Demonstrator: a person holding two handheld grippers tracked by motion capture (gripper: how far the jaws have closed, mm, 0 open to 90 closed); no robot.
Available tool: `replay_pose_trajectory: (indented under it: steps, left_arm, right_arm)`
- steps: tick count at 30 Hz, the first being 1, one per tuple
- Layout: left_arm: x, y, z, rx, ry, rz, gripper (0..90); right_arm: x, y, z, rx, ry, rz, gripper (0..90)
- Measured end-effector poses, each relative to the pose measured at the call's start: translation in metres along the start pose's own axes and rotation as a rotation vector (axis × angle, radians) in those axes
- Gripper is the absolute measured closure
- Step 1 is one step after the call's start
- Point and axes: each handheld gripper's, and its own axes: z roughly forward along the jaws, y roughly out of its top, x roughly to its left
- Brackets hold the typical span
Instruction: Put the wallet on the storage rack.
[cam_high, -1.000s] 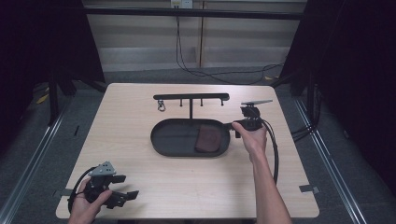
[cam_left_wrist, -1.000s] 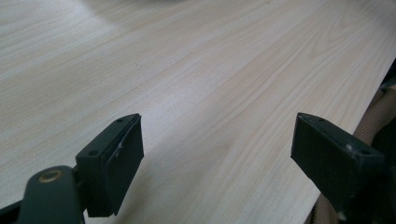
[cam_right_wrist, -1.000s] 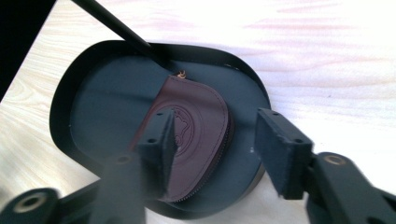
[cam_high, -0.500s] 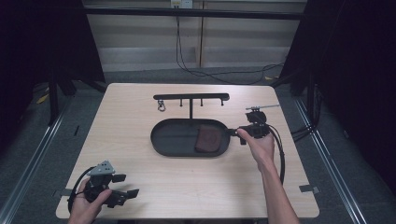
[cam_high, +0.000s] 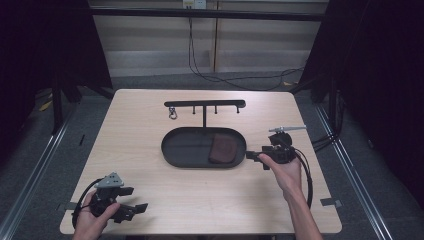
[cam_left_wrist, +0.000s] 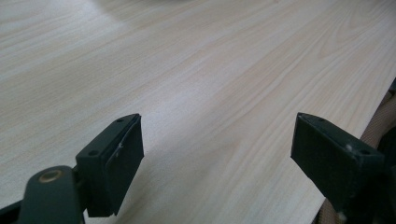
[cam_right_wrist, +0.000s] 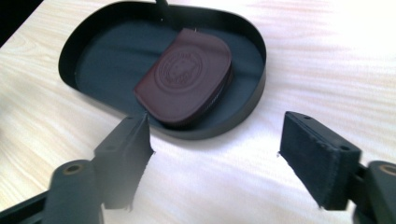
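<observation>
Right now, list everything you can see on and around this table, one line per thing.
tray: one, black oval, middle of the table
pouch: one, dark brown leather with an embossed round seal, lying flat in the tray's right end
rack: one, black T-shaped bar with hooks, standing behind the tray
ring: one, small metal, hanging from the rack's left hook
table: one, light wood
cables: black, on the floor behind the table
left gripper: black, jaws open, near the table's front left corner
right gripper: black, jaws open, just right of the tray, nothing between them
</observation>
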Motion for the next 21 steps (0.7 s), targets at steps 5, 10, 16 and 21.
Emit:
replay_pose_trajectory:
  steps: [5, 10, 16, 21]
  left_arm:
    - [0.000, 0.000, 0.000, -0.004, 0.000, -0.004, 16.9]
    - [0.001, 0.000, 0.000, -0.007, -0.002, -0.011, 16.9]
    - [0.001, 0.000, 0.000, -0.005, 0.000, -0.016, 16.9]
    - [0.001, -0.001, 0.000, -0.014, -0.004, -0.020, 17.0]
  right_arm:
    - [-0.002, -0.016, -0.006, 0.007, -0.017, -0.003, 22.0]
    - [-0.003, -0.032, -0.013, -0.010, -0.027, -0.007, 21.9]
    - [-0.001, -0.052, -0.017, 0.001, -0.018, 0.001, 17.9]
    - [0.000, -0.066, -0.022, -0.006, -0.027, 0.004, 18.2]
